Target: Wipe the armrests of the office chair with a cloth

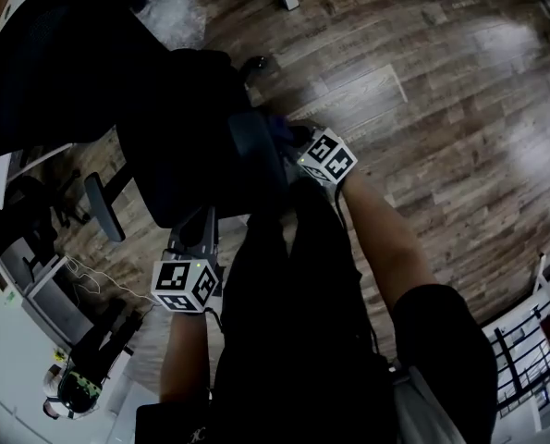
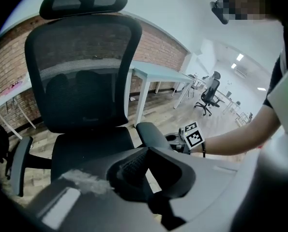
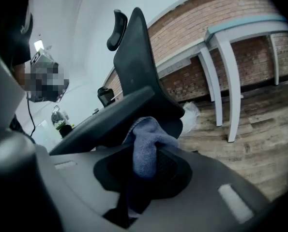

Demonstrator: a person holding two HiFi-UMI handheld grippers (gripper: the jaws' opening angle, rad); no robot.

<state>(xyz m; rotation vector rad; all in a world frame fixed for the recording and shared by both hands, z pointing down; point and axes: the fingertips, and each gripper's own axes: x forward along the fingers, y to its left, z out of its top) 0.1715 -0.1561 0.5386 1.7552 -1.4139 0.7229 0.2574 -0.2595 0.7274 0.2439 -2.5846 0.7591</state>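
Right tool [image 1: 298, 146] is clamped tight on a blue-grey cloth [image 3: 146, 141], which bulges out past the tips of the jaws. Left tool [image 2: 134, 167] has its jaws together with nothing between them, and it hangs in front of the seat, apart from the chair [image 2: 85, 81].

The chair faces the person. The armrest [image 1: 256, 155] being worked lies straight ahead of the right tool, and in the right gripper view its dark pad fills the space just past the cloth. The cloth seems to touch it, though the exact contact line is hard to make out. In the left gripper view the right tool's marker cube sits just beside the outer edge of that pad.

The armrest's long axis runs front to back along the chair, so it lies crosswise to the way the right tool points. A wipe would therefore probably mean sliding the tool sideways along the pad rather than pushing further in.

The far armrest [image 1: 103, 206] stands on the other side of the seat. It is nearer the left tool, but that tool carries no cloth, so the right tool would likely have to reach across or the cloth be passed over.
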